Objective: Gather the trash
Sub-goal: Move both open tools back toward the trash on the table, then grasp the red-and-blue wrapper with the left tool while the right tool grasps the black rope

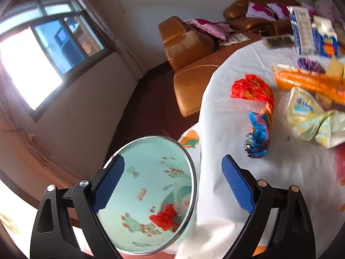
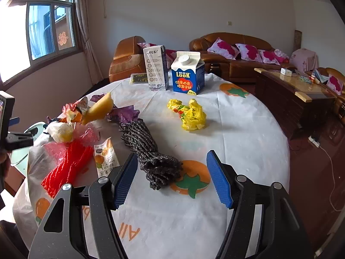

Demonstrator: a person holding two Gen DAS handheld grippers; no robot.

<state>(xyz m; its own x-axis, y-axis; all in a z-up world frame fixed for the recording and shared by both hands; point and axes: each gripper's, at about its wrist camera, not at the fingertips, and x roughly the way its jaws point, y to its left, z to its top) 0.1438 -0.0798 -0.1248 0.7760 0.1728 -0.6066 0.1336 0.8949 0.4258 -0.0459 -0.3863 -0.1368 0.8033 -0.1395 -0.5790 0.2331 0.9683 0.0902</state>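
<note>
Both grippers empty, trash bin waiting at the worktop's edge.
Left gripper [image 1: 172,181] fingers gape above the bin [image 1: 151,194]; right gripper [image 2: 172,177] fingers stand open around the dark netting bundle [image 2: 148,151], probably the next pickup.

My left tongs [image 1: 172,182] stood wide, blue pads [image 1: 236,184] far apart, nothing pinched between them, angled downward. My right tongs [image 2: 172,178] were also parted and tilted down, pads [image 2: 218,180] clear of any contact, nothing gripped. In the right wrist view, the left tool's black body [image 2: 13,139] showed at the far left edge.
</note>
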